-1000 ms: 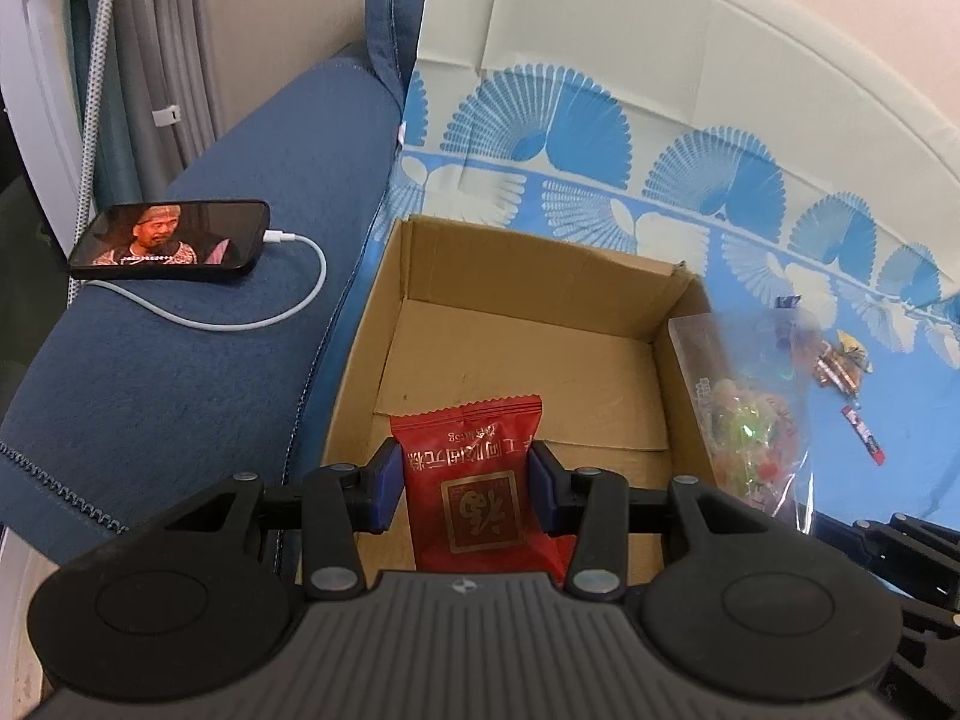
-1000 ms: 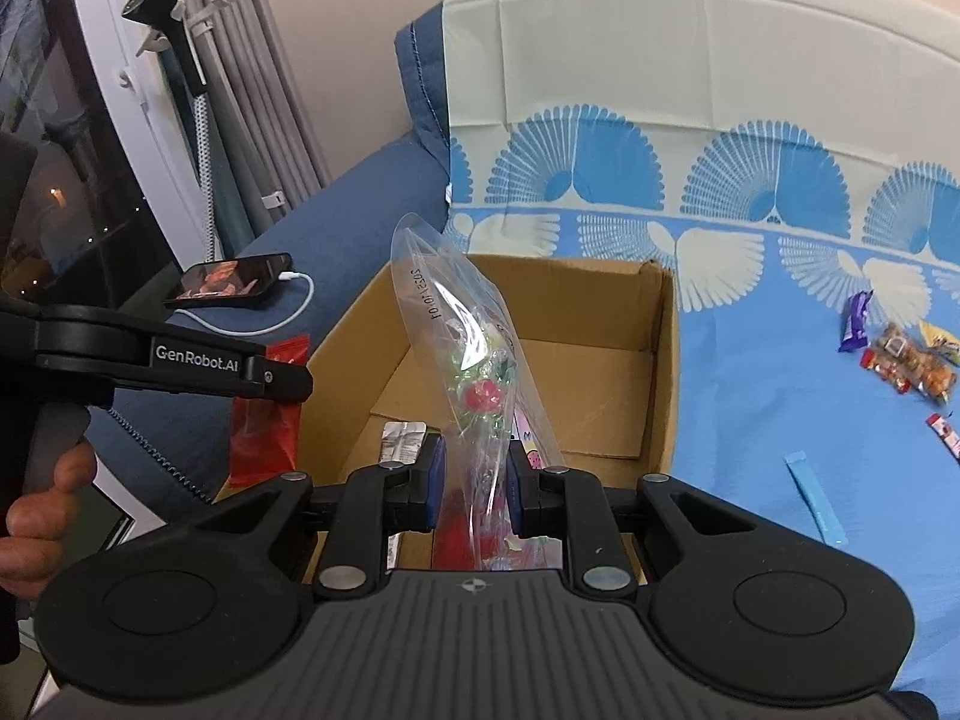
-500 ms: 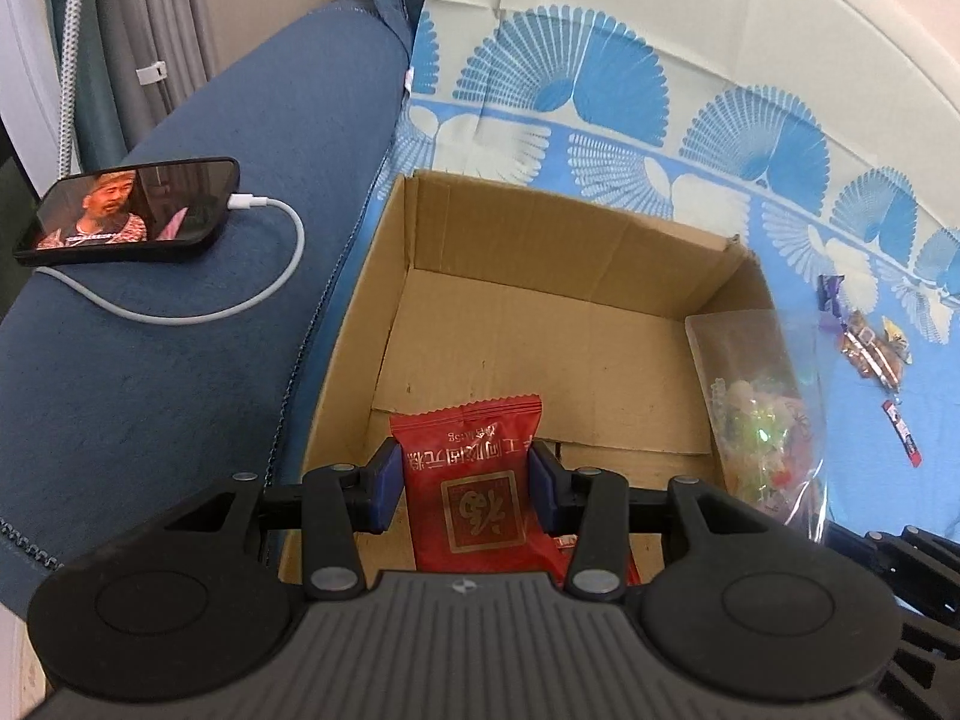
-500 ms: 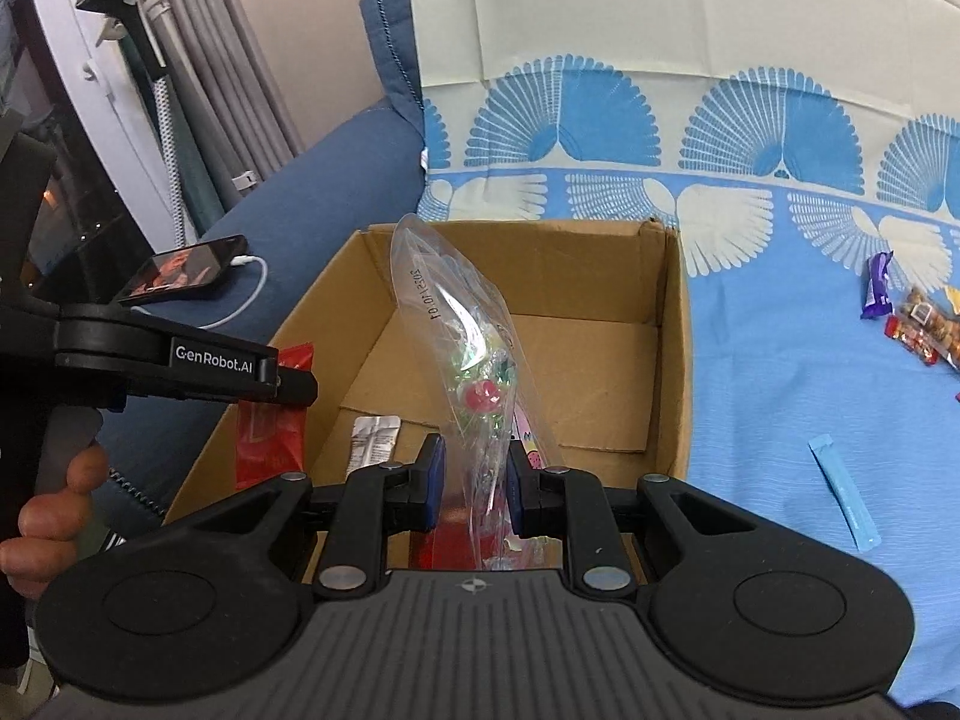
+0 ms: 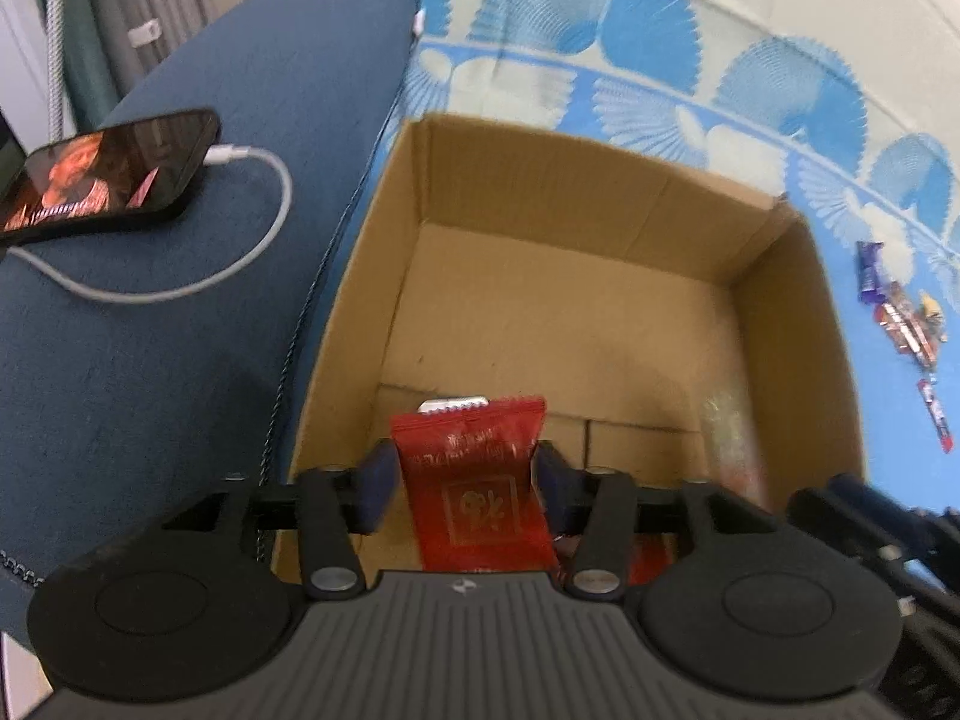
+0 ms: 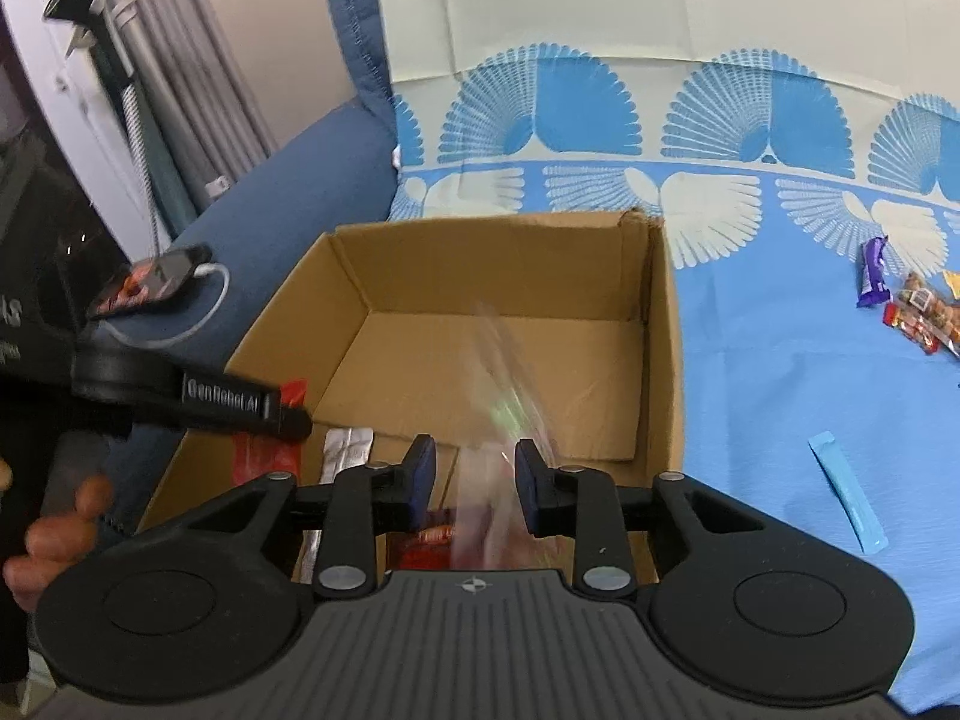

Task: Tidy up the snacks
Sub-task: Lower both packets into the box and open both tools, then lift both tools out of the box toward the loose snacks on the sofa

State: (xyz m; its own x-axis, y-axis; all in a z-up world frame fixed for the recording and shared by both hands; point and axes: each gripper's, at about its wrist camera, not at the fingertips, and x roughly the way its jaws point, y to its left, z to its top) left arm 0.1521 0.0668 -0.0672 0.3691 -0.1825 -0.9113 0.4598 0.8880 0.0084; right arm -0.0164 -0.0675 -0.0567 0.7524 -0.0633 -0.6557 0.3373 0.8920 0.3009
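Since half a second ago our right gripper has let its jaws spread apart, and the clear candy bag it was pinching now shows as a blurred streak between the pads, apparently dropping into the cardboard box. Both grippers have also moved in closer over the box.

Our left gripper is closed on the red snack packet, which hangs above the near end of the box. Its long axis runs along the fingers, crimped top edge pointing away from us toward the far wall, printed face up.

We judge this the drop-off step: one snack just released, the other about to follow. Next we need to open the left fingers over bare cardboard, near the silver wrapper lying on the box floor, then go for the loose candies and the blue stick packet on the blue patterned sheet, well apart from the box.
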